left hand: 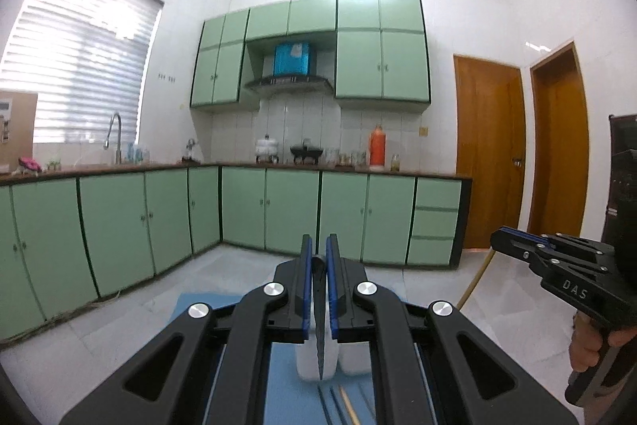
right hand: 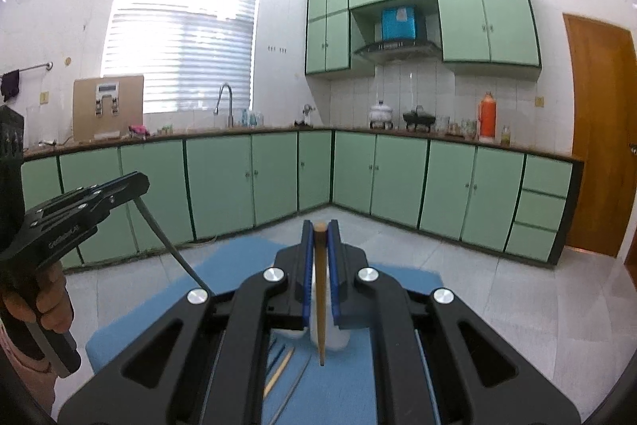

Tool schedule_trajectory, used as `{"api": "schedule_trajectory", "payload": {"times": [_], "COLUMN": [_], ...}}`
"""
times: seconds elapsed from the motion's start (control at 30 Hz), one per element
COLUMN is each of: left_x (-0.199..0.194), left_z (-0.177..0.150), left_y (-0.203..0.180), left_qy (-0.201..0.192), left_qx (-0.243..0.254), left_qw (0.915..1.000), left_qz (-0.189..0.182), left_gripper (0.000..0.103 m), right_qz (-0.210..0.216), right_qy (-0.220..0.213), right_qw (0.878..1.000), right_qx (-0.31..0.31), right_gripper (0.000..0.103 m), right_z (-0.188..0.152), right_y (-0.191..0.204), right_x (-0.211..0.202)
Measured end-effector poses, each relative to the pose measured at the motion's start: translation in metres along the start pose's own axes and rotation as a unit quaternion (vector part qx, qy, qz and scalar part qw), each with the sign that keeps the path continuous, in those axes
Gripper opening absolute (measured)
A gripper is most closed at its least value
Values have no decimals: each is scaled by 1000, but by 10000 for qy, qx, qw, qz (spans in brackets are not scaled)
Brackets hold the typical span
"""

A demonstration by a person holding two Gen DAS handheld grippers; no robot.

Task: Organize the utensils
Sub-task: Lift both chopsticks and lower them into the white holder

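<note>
Black linkage arms fill the lower part of the left wrist view, ending in the left hand-held gripper (left hand: 319, 257), whose blue ribbed pads are closed on a dark chopstick (left hand: 319, 329). It is pinched near its upper end, so its slender, tapering shaft hangs free and points down between the arms. Directly below the tip stand two white holders (left hand: 350, 361), smooth and plastic-looking, on a blue mat (left hand: 278, 377) that covers the worktop. Just nearer than the holders lie further thin sticks (left hand: 344, 401), dark ones and one pale wooden one, apparently still awaiting sorting. To the right, well apart, the other device shows side-on with a pale stick trailing beneath it.

Black linkage arms likewise frame the right wrist view. The right hand-held gripper (right hand: 321, 245) is closed on a light wooden chopstick (right hand: 320, 305), round at its top and narrowing downward, again held high so that it dangles vertically. Beneath its tip stands a white holder (right hand: 338, 339), the likely destination. Loose sticks (right hand: 280, 365) lie on the mat just left of the holder. Further left, a hand (right hand: 51, 301) carries the left device, its dark chopstick slanting down.
</note>
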State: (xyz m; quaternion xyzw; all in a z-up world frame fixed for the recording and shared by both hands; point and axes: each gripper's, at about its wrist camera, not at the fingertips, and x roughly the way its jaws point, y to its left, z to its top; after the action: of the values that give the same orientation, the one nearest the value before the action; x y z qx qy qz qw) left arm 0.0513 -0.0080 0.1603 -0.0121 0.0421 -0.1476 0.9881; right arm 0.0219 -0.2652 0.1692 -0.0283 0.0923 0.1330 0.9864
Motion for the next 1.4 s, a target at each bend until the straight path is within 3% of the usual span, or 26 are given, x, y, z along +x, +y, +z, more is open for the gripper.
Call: {"api": "schedule_trajectory", "payload": {"times": [0.2, 0.37, 0.63, 0.8, 1.17, 1.4], "left_x": [22, 64, 153, 182, 214, 212], "left_z": [39, 44, 6, -15, -51, -52], "left_y": [-11, -21, -16, -6, 7, 13], "left_qy": [-527, -591, 277, 613, 1098, 1085], "left_qx": [107, 241, 112, 20, 9, -58], "left_qw": [9986, 9979, 9995, 9980, 9934, 9933], "left_qz": [6, 83, 65, 145, 317, 399], "left_gripper": [7, 7, 7, 7, 7, 8], "right_qz": [6, -229, -188, -210, -294, -410], "right_qy": [-240, -198, 230, 523, 889, 871], "right_qw": [9997, 9995, 9991, 9972, 9935, 9912], "right_qx": [51, 32, 308, 501, 653, 912], "right_gripper": [6, 6, 6, 6, 6, 8], "right_z": [38, 43, 17, -7, -40, -50], "right_y": [-11, -21, -32, -37, -40, -53], "right_x": [29, 79, 154, 182, 203, 197]}}
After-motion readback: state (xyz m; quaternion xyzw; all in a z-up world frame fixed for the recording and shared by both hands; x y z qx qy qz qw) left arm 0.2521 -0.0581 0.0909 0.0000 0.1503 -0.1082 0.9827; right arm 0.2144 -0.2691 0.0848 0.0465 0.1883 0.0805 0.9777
